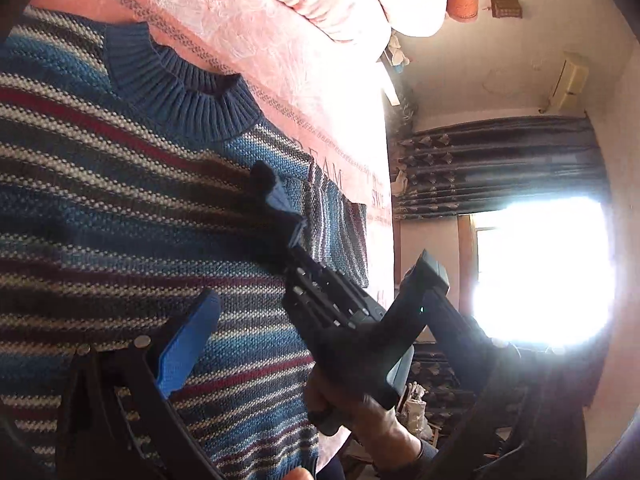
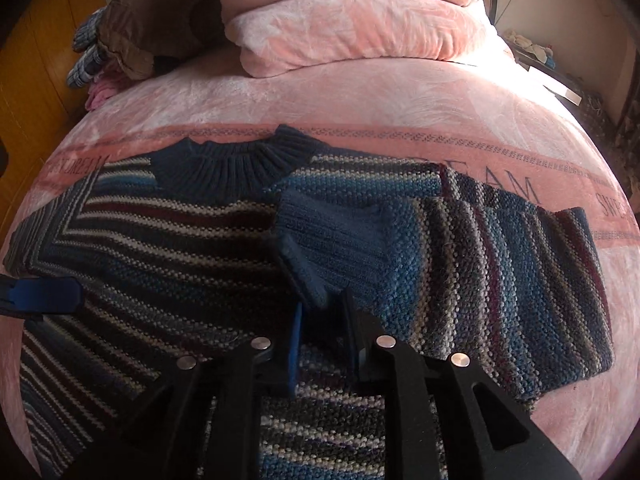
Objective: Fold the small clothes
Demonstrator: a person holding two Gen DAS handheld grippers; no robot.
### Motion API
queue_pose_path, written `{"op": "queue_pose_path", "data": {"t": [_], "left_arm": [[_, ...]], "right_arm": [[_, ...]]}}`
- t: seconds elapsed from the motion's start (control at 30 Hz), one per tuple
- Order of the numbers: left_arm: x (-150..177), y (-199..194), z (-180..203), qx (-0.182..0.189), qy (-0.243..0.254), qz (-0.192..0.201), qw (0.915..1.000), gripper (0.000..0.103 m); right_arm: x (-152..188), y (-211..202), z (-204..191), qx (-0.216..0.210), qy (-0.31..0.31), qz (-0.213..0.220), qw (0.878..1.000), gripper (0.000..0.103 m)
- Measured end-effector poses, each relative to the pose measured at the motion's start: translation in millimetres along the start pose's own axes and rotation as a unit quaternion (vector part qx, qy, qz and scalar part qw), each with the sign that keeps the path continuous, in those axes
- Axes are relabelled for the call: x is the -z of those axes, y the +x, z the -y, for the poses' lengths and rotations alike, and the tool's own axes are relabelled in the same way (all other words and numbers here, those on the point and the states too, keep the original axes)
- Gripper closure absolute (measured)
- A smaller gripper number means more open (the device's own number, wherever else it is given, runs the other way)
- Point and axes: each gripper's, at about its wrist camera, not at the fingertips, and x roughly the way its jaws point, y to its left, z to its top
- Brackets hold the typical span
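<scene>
A blue, white and maroon striped knit sweater [image 2: 168, 240] lies flat on the pink bedspread [image 2: 360, 104], its ribbed blue collar [image 2: 232, 164] toward the pillows. One sleeve [image 2: 460, 248] is folded across the chest. My right gripper [image 2: 324, 332] is shut on that sleeve's blue cuff [image 2: 308, 280], just above the sweater's body. The left wrist view shows the same gripper [image 1: 332, 300] from the side, held by a hand [image 1: 368, 416]. My left gripper [image 1: 320, 280] hovers open over the sweater [image 1: 100, 208], one blue finger [image 1: 188, 344] near the chest; that finger [image 2: 44, 294] also shows at the right view's left edge.
Two pink pillows [image 2: 352, 32] are stacked at the head of the bed. A pile of brown and striped clothes [image 2: 148, 24] lies at the back left, beside a wooden wall [image 2: 36, 80]. Off the bed's side are a bright window [image 1: 540, 272] and dark curtains [image 1: 500, 160].
</scene>
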Motion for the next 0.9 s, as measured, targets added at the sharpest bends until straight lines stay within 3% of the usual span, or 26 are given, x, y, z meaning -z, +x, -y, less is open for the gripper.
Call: {"op": "queue_pose_path", "data": {"t": [0.07, 0.13, 0.3, 0.43, 0.5, 0.53, 0.6, 0.63, 0.73, 0.9], "left_arm": [[-8, 23, -7, 0.001, -0.013, -0.005, 0.9999, 0.003], [-14, 46, -17, -0.009, -0.035, -0.012, 0.9993, 0.003], [-19, 90, -26, -0.039, -0.069, -0.028, 0.9965, 0.003], [-25, 101, -16, -0.074, -0.061, -0.012, 0.9953, 0.008], [-26, 106, -18, -0.097, -0.067, -0.025, 0.9927, 0.048], [-26, 106, -18, -0.114, -0.066, -0.025, 0.9910, 0.058], [-33, 108, -14, -0.140, -0.055, -0.027, 0.9883, 0.092], [-36, 107, -13, -0.146, -0.052, -0.024, 0.9876, 0.096], [-45, 93, 7, -0.148, -0.024, -0.005, 0.9887, 0.096], [-62, 63, 81, -0.128, 0.060, 0.015, 0.9898, 0.097]], "right_arm": [[11, -5, 3, -0.013, 0.002, 0.005, 1.000, 0.062], [24, -23, 11, -0.020, 0.021, 0.025, 0.999, 0.053], [81, -60, 32, -0.070, 0.117, 0.059, 0.989, 0.051], [124, -72, 39, -0.093, 0.167, 0.093, 0.977, 0.051], [139, -66, 43, -0.102, 0.188, 0.089, 0.973, 0.049], [142, -62, 45, -0.113, 0.192, 0.083, 0.971, 0.049], [143, -60, 48, -0.118, 0.188, 0.091, 0.971, 0.049], [143, -60, 48, -0.119, 0.184, 0.093, 0.971, 0.049], [147, -58, 49, -0.118, 0.182, 0.099, 0.971, 0.050], [148, -58, 43, -0.102, 0.165, 0.101, 0.976, 0.048]]}}
